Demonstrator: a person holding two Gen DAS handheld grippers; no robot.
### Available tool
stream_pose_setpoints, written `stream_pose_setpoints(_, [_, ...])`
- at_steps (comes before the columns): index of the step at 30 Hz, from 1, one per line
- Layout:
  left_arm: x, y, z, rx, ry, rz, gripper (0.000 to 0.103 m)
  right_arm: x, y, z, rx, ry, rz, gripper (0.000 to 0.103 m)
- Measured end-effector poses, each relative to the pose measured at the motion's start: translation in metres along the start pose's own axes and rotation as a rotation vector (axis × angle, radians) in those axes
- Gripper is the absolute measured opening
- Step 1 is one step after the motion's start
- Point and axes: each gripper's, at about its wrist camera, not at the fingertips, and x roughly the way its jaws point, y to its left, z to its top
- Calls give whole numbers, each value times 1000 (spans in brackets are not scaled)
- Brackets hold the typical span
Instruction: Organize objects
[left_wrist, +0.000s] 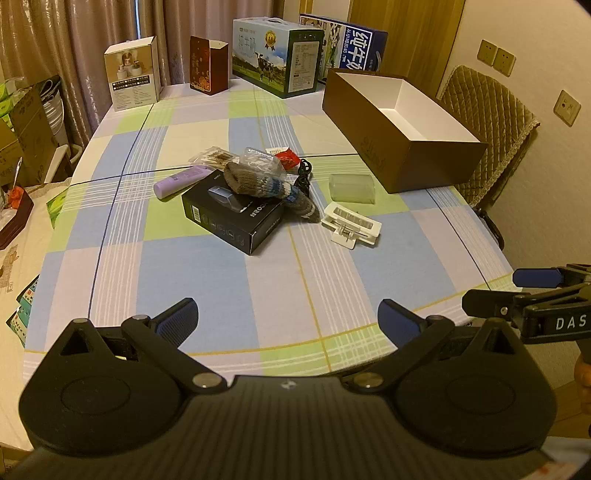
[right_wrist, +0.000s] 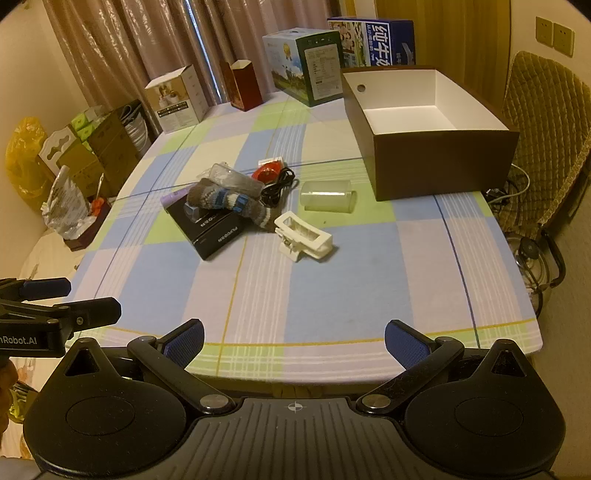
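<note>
A pile lies mid-table: a black box (left_wrist: 236, 218) (right_wrist: 212, 227), a striped knitted sock (left_wrist: 266, 184) (right_wrist: 225, 201) across it, a purple tube (left_wrist: 181, 181), a clear plastic bag (left_wrist: 258, 157), a red packet (left_wrist: 288, 158) (right_wrist: 267, 172) and a black cable (left_wrist: 303, 175) (right_wrist: 277, 186). A clear cup (left_wrist: 351, 188) (right_wrist: 328, 195) lies on its side. A white clip (left_wrist: 351, 223) (right_wrist: 304, 236) lies nearest. An open, empty brown box (left_wrist: 402, 129) (right_wrist: 432, 122) stands at the right. My left gripper (left_wrist: 288, 314) and right gripper (right_wrist: 293, 338) are open, empty, near the table's front edge.
Milk cartons (left_wrist: 275, 57) (right_wrist: 306, 66), a dark red box (left_wrist: 207, 65) and a white carton (left_wrist: 133, 74) stand along the far edge. A padded chair (left_wrist: 487, 122) (right_wrist: 543, 147) is at the right. Cartons and bags crowd the floor at the left (right_wrist: 96, 147).
</note>
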Motion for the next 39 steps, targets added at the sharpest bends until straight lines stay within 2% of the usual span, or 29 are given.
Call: stream_pose_setpoints(39, [21,0,25,-30,30,16,102,22,-11,24,-25,24,28,101])
